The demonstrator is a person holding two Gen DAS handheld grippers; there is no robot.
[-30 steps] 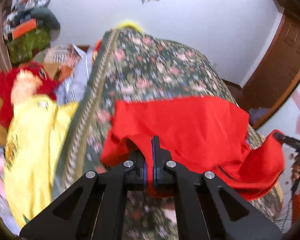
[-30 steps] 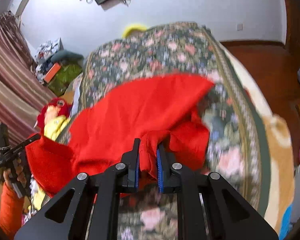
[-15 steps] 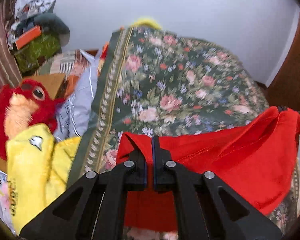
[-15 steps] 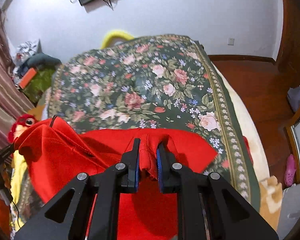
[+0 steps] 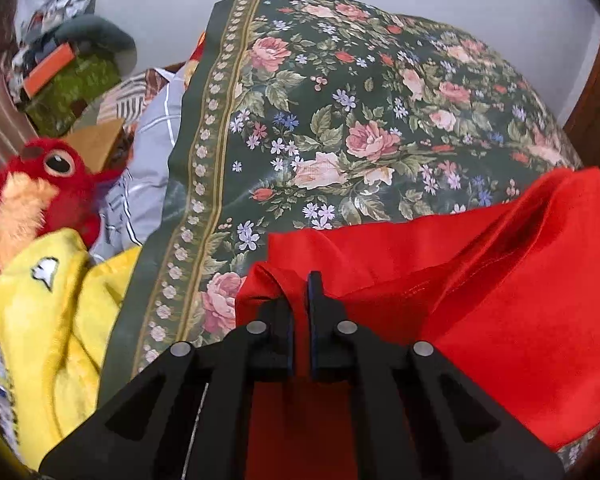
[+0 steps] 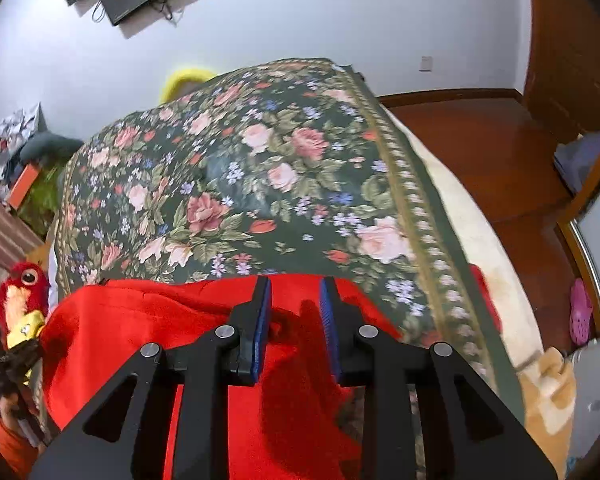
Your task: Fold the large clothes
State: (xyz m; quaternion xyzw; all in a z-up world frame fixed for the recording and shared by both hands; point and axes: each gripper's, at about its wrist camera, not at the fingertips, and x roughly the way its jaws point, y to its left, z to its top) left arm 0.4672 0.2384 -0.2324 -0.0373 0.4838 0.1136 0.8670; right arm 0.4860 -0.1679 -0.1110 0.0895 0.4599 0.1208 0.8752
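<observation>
My left gripper (image 5: 299, 300) is clamped on a pinch of the red garment (image 5: 512, 280), which lies just ahead of both tools on the floral bedspread (image 5: 340, 128). My right gripper (image 6: 294, 304) has just been opening; its blue pads (image 6: 263, 320) stand apart, red cloth lying between them unpressed. Left of the left gripper sit a yellow cloth (image 5: 56, 320) and a red plush bird (image 5: 40, 188). Beyond the right gripper's right side: wooden floor (image 6: 480, 148), a pink slipper (image 6: 581, 317).
</observation>
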